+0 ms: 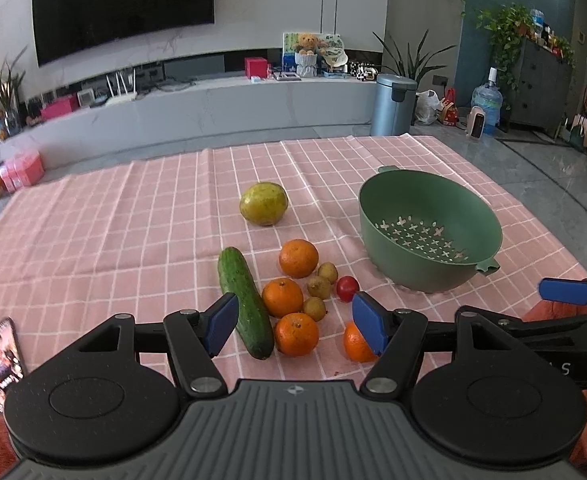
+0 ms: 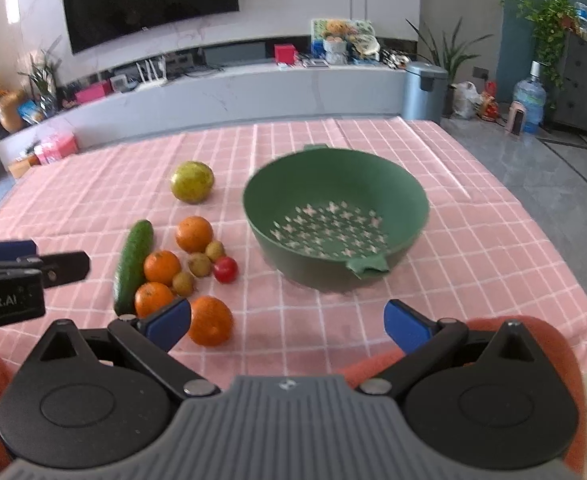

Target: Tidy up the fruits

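Note:
A green colander (image 1: 429, 232) (image 2: 335, 216) stands empty on the pink checked cloth, right of a pile of produce. The pile holds several oranges (image 1: 298, 258) (image 2: 209, 320), a cucumber (image 1: 245, 304) (image 2: 132, 266), a yellow-green pear (image 1: 264, 203) (image 2: 192, 182), three small brown fruits (image 1: 319, 286) (image 2: 199, 264) and a red tomato (image 1: 347, 289) (image 2: 225, 269). My left gripper (image 1: 295, 326) is open and empty, just in front of the pile. My right gripper (image 2: 287, 322) is open and empty, in front of the colander.
A phone (image 1: 3, 362) lies at the cloth's near left. The table's right edge drops to a grey floor (image 2: 553, 168). A TV bench (image 1: 213, 100) and a metal bin (image 1: 393, 104) stand beyond the table's far edge.

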Action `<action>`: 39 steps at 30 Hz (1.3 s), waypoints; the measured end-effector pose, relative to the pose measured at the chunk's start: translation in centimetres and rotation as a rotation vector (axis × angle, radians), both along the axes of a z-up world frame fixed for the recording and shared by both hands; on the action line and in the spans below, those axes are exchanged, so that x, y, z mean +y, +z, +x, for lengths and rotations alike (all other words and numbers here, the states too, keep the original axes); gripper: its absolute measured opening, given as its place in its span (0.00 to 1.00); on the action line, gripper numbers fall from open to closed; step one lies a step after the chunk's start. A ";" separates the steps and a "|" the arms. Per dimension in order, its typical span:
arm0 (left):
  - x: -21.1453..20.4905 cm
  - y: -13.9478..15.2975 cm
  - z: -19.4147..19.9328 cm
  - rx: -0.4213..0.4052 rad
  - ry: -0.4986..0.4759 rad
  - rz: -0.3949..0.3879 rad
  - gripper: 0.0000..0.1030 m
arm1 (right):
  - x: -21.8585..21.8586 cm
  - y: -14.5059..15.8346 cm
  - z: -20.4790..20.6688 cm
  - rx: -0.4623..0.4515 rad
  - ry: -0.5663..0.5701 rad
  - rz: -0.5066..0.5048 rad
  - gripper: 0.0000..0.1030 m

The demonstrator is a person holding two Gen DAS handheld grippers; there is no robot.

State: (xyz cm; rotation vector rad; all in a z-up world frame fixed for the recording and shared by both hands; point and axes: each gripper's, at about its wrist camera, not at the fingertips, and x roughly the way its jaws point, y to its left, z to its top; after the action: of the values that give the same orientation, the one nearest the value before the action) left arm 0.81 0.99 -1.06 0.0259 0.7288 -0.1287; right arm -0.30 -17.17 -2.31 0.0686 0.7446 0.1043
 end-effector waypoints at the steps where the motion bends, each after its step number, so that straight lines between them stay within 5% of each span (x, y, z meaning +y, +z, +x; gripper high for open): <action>1: 0.3 -0.1 0.3 0.007 0.005 -0.011 0.72 | 0.1 -0.1 0.2 -0.011 0.009 0.007 0.96; 5: 1.3 -0.6 1.5 0.034 0.042 -0.030 0.60 | 0.8 -0.7 1.2 -0.009 0.062 0.008 0.94; 8: 2.0 -1.2 2.4 0.069 0.059 -0.054 0.55 | 1.6 -1.7 2.3 0.022 0.103 0.012 0.82; 12: 2.2 -2.2 3.5 0.117 0.026 -0.074 0.51 | 2.6 -3.2 3.9 0.080 0.148 0.036 0.67; 20: 2.1 -5.4 5.5 0.253 -0.042 -0.166 0.41 | 4.2 -6.2 6.1 0.158 0.222 0.044 0.58; 30: -0.2 -7.3 7.2 0.288 -0.078 -0.026 0.41 | 4.6 -8.0 7.6 0.192 0.273 0.059 0.57; 39: -0.9 -7.8 8.3 0.314 -0.101 0.040 0.47 | 4.9 -8.2 7.7 0.202 0.330 0.104 0.39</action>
State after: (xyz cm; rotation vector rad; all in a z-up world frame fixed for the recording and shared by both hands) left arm 9.11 0.09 -8.85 0.0822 1.0437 -0.2183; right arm 7.45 -12.23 -10.53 0.0557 0.9484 0.4559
